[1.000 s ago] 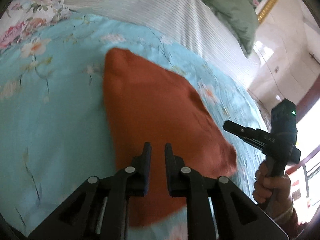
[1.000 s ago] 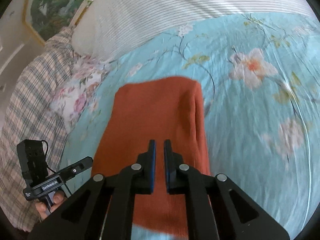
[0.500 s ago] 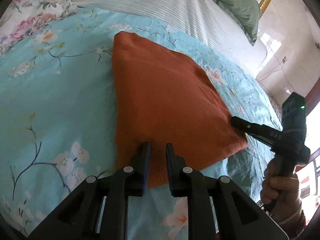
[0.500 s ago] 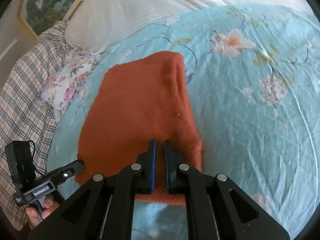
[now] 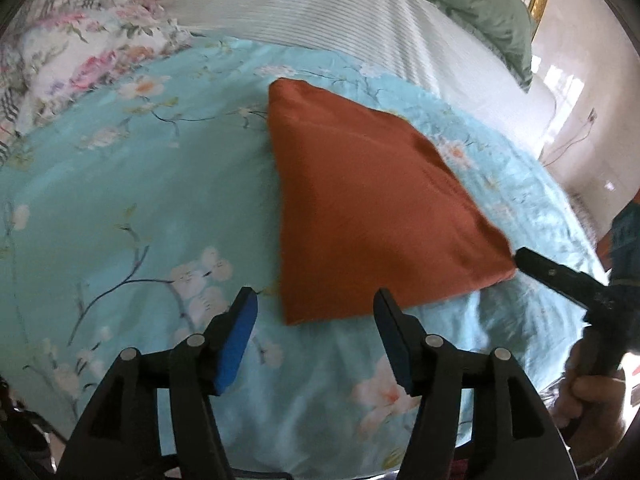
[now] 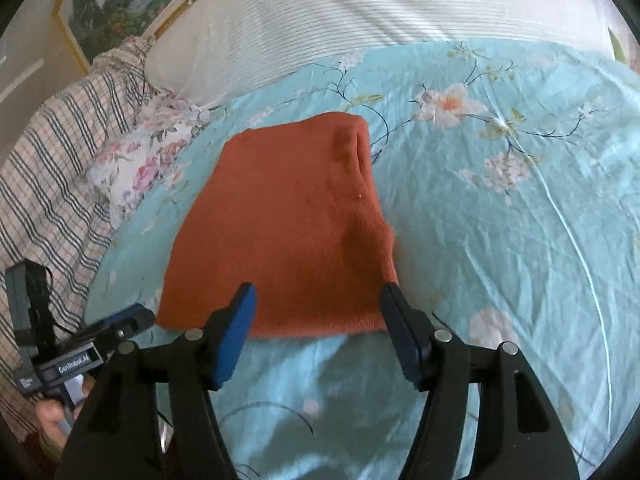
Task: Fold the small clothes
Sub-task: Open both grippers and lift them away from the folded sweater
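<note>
A folded rust-orange knit garment [image 5: 372,208] [image 6: 288,232] lies flat on the turquoise flowered bedsheet [image 5: 140,200] [image 6: 500,220]. My left gripper [image 5: 314,300] hovers at the garment's near left corner. Its jaws are opening, and the blue pads [image 5: 236,340] stand clear of the cloth. My right gripper [image 6: 318,294] is at the garment's near edge. Its jaws are opening too, with the hem lying loose between them and no pad pressing on it. Each gripper shows in the other's view: the right gripper [image 5: 524,258] by the garment's right corner, the left gripper [image 6: 136,318] by its left corner.
A white striped pillow [image 5: 320,12] [image 6: 360,12] lies along the far side of the bed. A green cushion [image 5: 480,4] is at the far right. A flowered pillow [image 5: 92,52] and a plaid blanket [image 6: 48,180] lie to the left. A hand [image 5: 592,396] holds the right gripper.
Both grippers were shut on the garment's near edge and have let go, their jaws spreading wide. Both have drawn back towards the near side; the garment now lies flat.
</note>
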`<state>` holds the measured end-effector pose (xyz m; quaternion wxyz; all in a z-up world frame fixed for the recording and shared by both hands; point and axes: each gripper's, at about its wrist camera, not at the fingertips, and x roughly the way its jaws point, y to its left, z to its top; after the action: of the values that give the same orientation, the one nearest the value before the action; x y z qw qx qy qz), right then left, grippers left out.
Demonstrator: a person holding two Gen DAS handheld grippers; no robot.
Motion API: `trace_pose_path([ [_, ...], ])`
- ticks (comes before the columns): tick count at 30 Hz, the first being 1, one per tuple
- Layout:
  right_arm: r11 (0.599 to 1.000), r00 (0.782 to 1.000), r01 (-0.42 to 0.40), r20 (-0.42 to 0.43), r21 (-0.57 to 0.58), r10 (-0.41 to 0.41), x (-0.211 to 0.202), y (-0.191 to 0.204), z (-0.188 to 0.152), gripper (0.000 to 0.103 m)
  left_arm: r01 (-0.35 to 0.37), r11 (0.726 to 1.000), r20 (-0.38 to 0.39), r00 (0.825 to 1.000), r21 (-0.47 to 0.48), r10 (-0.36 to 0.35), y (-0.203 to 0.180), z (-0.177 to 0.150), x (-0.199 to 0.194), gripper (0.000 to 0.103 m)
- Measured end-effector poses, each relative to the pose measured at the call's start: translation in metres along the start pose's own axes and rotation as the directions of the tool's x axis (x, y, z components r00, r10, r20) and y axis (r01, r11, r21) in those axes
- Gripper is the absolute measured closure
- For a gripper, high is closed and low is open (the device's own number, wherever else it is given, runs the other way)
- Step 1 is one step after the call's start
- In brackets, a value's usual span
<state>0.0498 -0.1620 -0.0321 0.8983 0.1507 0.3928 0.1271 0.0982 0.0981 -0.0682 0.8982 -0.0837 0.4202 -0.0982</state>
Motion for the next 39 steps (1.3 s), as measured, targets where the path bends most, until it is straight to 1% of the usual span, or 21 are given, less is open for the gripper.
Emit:
trace_pose_path([
  [2, 1.000, 1.000, 0.001, -0.003, -0.004, -0.001, -0.002, 0.001, -0.004, 0.038, -0.013, 1.000, -0.004, 1.000, 0.011, 0.013, 0.001, -0.006, -0.003, 0.037],
  [6, 1.000, 1.000, 0.015, -0.011, -0.014, -0.015, -0.004, 0.003, -0.010, 0.038, -0.049, 0.999, -0.018, 0.999, 0.017, 0.049, 0.002, -0.014, -0.007, 0.034],
  [9, 0.999, 1.000, 0.020, -0.018, -0.029, -0.020, -0.006, 0.006, -0.014, 0.038, -0.078, 0.997, -0.029, 0.996, 0.018, 0.079, 0.005, -0.017, -0.010, 0.027],
  [11, 0.999, 0.999, 0.028, -0.025, -0.047, -0.029, -0.007, 0.010, -0.019, 0.037, -0.114, 0.993, -0.037, 0.993, 0.024, 0.114, 0.006, -0.019, -0.012, 0.021],
  [13, 0.997, 0.999, 0.035, -0.035, -0.068, -0.038, -0.007, 0.013, -0.023, 0.037, -0.143, 0.989, -0.050, 0.988, 0.029, 0.145, 0.007, -0.020, -0.011, 0.021],
  [15, 0.996, 0.998, 0.039, -0.045, -0.083, -0.042, -0.007, 0.016, -0.026, 0.029, -0.152, 0.988, -0.063, 0.986, 0.027, 0.154, 0.008, -0.021, -0.012, 0.021],
  [17, 0.995, 0.998, 0.039, -0.047, -0.094, -0.043, -0.008, 0.017, -0.029, 0.025, -0.177, 0.984, -0.072, 0.981, 0.028, 0.179, 0.010, -0.021, -0.012, 0.021],
  [24, 0.993, 0.997, 0.048, -0.059, -0.110, -0.055, -0.010, 0.019, -0.035, 0.025, -0.239, 0.970, -0.074, 0.967, 0.049, 0.242, 0.009, -0.021, -0.010, 0.021],
  [28, 0.993, 0.997, 0.049, -0.059, -0.108, -0.056, -0.010, 0.020, -0.036, 0.024, -0.257, 0.965, -0.073, 0.963, 0.052, 0.260, 0.010, -0.019, -0.011, 0.021],
  [34, 0.991, 0.996, 0.051, -0.063, -0.125, -0.059, -0.010, 0.025, -0.038, 0.024, -0.309, 0.946, -0.019, 0.950, 0.102, 0.312, 0.004, -0.014, -0.022, 0.021],
  [37, 0.990, 0.997, 0.035, -0.066, -0.135, -0.045, -0.011, 0.026, -0.034, 0.024, -0.308, 0.944, -0.003, 0.951, 0.120, 0.310, 0.000, -0.009, -0.026, 0.019],
  [39, 0.990, 0.998, 0.011, -0.067, -0.138, -0.020, -0.011, 0.026, -0.027, 0.024, -0.278, 0.954, -0.009, 0.960, 0.115, 0.281, 0.000, 0.000, -0.025, 0.019],
])
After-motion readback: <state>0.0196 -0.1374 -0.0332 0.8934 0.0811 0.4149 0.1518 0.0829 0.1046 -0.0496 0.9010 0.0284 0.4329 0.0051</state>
